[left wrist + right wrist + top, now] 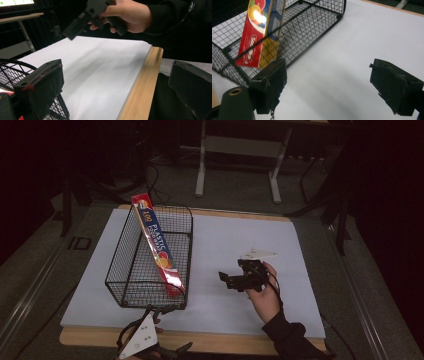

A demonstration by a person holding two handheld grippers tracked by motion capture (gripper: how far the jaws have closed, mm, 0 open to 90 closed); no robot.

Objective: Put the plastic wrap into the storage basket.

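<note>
Wire basket (131, 279) near left edge | white mat (240, 240) bare right

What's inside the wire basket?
One long plastic wrap box leans diagonally in the wire basket, its top end sticking above the far rim. The mesh floor around it looks bare; whatever lies directly under the box is covered.

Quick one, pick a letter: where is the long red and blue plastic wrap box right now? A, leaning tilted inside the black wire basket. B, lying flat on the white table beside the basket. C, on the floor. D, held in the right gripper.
A: the plastic wrap box stands slanted inside the wire basket, top end above the far rim, while the right gripper is open with nothing between its jaws.
</note>
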